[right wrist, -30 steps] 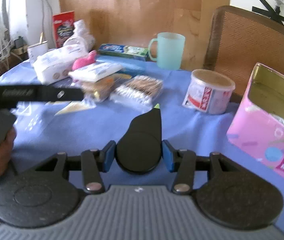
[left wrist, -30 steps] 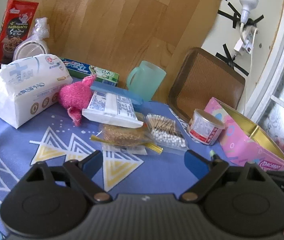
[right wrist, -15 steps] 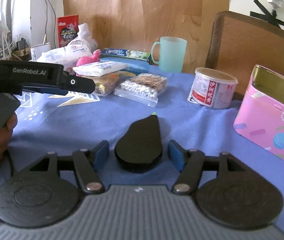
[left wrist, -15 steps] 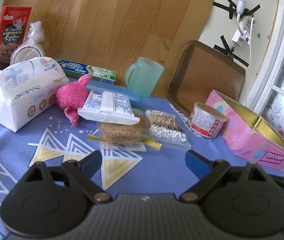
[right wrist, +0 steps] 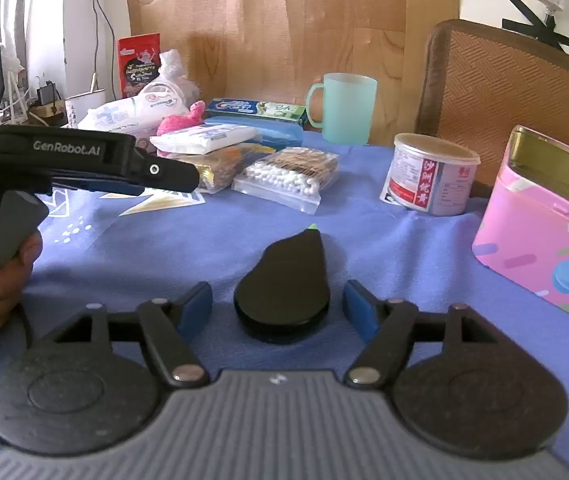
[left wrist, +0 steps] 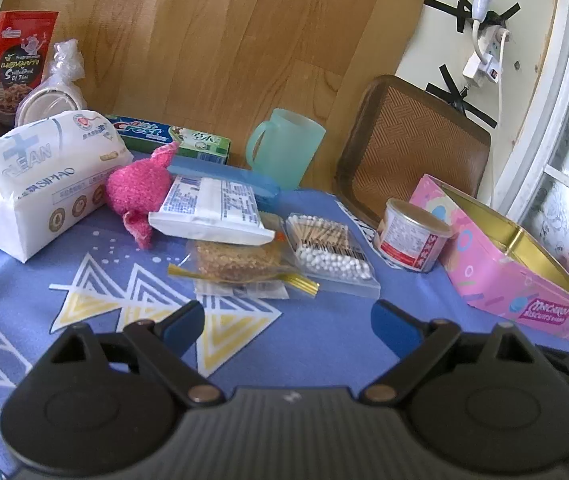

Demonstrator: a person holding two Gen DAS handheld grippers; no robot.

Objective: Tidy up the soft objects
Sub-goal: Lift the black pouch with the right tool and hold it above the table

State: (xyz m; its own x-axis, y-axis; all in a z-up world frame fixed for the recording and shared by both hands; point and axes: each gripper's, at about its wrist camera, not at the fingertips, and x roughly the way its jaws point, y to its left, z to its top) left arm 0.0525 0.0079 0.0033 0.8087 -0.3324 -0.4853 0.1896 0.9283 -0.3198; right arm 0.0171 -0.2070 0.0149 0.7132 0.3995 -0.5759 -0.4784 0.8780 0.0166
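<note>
A surface (left wrist: 324,344) covered by a blue cloth with white and yellow triangles is seen, backed by a wood-grain panel (left wrist: 220,32) and a woven brown chair back (left wrist: 412,140). At the right edge an open pink biscuit tin (left wrist: 496,276) with a gold interior is stood, and just beside it a small round can (left wrist: 412,236) with a red and white label. At the left a large white pack of tissues (left wrist: 32,176) is laid, with a red snack box (left wrist: 16,68) and a bagged stack of plates (left wrist: 54,96) behind it. A pink knitted soft toy (left wrist: 138,192) is pressed against the tissue pack, partly covered by a flat white packet (left wrist: 212,210) resting on a blue case (left wrist: 240,182). A toothpaste box (left wrist: 168,138) and a pale green mug (left wrist: 284,146) are set along the back. In front of the packet a clear bag of brown snack (left wrist: 240,264) and a bag of cotton swabs (left wrist: 328,250) are laid touching each other. The left claw (left wrist: 286,318) is held wide with nothing between its blue pads, and is gripped by a hand (right wrist: 0,280) seen in the right view. The right claw (right wrist: 276,306) is being opened; a black pear-shaped soft object (right wrist: 284,284) with a green tip is lying on the cloth between its pads, touched by neither
</note>
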